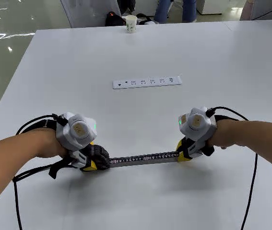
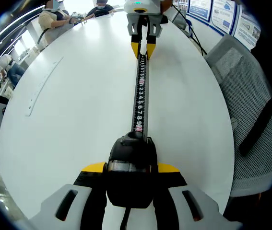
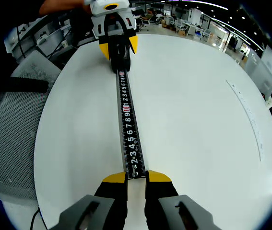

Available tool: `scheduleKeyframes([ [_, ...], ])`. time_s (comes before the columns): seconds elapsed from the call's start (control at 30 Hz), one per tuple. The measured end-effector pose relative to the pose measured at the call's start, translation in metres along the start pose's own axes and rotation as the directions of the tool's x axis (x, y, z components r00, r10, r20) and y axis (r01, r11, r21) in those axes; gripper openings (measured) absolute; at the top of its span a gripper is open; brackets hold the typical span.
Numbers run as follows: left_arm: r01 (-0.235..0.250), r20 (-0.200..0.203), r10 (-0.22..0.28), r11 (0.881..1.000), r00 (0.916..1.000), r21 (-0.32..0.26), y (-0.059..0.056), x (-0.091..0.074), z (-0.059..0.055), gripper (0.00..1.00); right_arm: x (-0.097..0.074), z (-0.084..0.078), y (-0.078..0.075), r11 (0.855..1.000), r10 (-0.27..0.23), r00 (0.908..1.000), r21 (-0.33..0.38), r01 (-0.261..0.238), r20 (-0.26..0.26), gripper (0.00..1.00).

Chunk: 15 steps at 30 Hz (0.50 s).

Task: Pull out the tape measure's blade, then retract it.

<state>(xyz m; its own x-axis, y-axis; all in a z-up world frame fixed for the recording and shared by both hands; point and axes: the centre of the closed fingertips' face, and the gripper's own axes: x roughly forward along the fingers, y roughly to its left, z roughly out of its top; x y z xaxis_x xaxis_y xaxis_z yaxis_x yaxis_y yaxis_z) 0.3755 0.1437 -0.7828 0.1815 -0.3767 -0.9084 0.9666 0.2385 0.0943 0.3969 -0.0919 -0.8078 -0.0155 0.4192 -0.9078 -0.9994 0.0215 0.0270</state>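
A white table (image 1: 207, 57) takes up most of the scene, with glossy pale floor (image 1: 6, 28) to one side of it. One power strip (image 1: 147, 82) lies mid-table, and one paper cup (image 1: 131, 24) stands at the far edge. The one tape measure (image 1: 99, 156) sits near the person's edge, clamped between the jaws of the left gripper (image 1: 90, 162). Its blade (image 1: 143, 158) stretches straight across to the right gripper (image 3: 136, 177), whose jaws are pinched on the blade's tip. The left gripper view takes in seated people (image 2: 54, 17) at the table's far side and posters (image 2: 207, 9) on a wall. The right gripper view looks into an open office with ceiling lights (image 3: 198, 5) and rows of desks. Each gripper view has a grey mesh chair (image 2: 231, 81) beside the table. There are two grippers, each trailing a black cable (image 1: 256, 165).
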Motion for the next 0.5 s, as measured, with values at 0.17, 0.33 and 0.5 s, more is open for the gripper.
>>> scheduleKeyframes([
  [0.17, -0.001, 0.003, 0.001, 1.000, 1.0000, -0.003, 0.0003, 0.0003, 0.0001, 0.32, -0.0014, -0.0030, -0.0004, 1.000, -0.002, 1.0000, 0.004, 0.002, 0.000, 0.10],
  [0.33, -0.001, 0.001, 0.001, 1.000, 1.0000, 0.000, 0.0001, 0.0001, 0.0003, 0.32, -0.0026, -0.0060, -0.0009, 1.000, -0.004, 1.0000, 0.009, 0.004, -0.002, 0.10],
  [0.5, -0.001, 0.001, 0.001, 1.000, 1.0000, 0.000, 0.0000, 0.0002, 0.0004, 0.32, -0.0043, -0.0098, -0.0013, 1.000, -0.007, 1.0000, 0.015, 0.007, -0.002, 0.10],
])
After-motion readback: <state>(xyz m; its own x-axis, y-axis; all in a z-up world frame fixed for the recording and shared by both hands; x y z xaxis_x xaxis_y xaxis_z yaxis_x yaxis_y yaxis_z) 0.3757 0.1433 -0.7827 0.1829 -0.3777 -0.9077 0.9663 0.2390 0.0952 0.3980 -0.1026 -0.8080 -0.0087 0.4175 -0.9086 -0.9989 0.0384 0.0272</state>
